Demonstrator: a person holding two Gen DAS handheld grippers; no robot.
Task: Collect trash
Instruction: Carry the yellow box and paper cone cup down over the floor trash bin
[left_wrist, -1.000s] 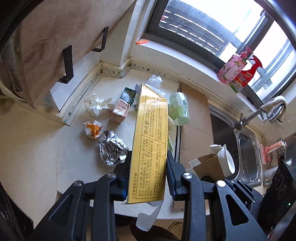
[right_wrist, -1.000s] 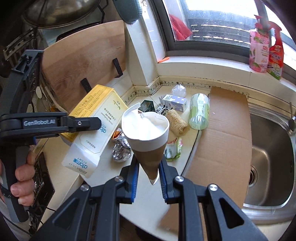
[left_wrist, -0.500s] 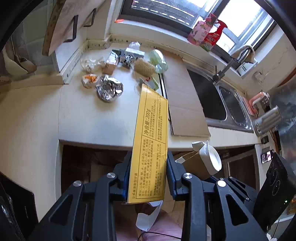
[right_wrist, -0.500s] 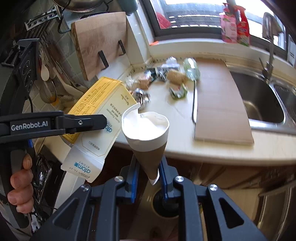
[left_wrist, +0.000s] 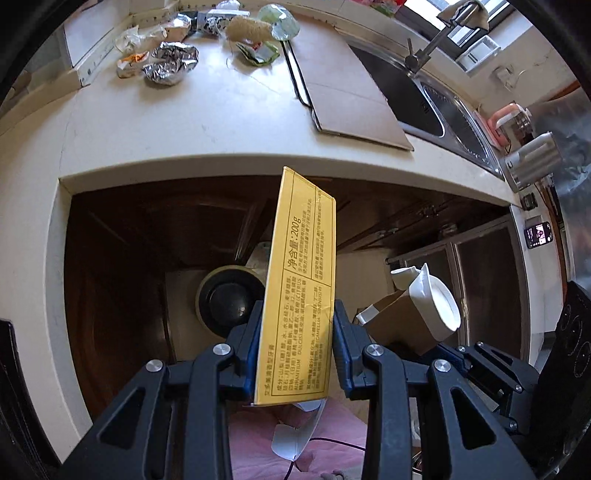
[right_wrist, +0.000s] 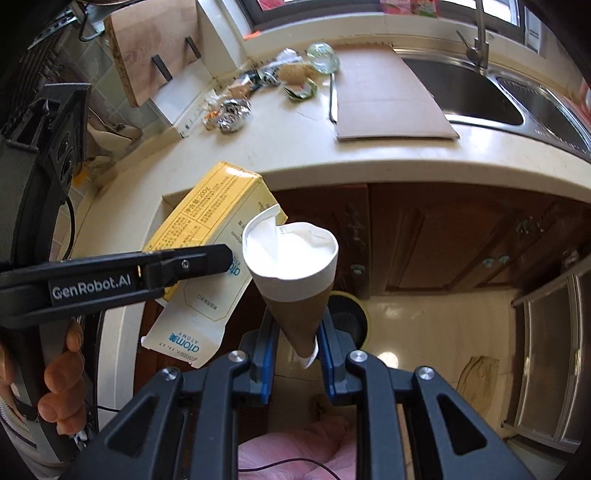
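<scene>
Pinching a yellow carton (left_wrist: 299, 295), the left gripper (left_wrist: 295, 350); right gripper (right_wrist: 295, 350) clamps a paper cone (right_wrist: 295, 280)

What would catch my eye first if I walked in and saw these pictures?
Probably the tall yellow box clamped upright in the left gripper, held out past the counter's edge above a round bin on the floor. Next, the paper cone pinched in the right gripper, white inside and brown at its tip. Behind both, a heap of crumpled foil and wrappers waits on the pale counter by the sink.
</scene>
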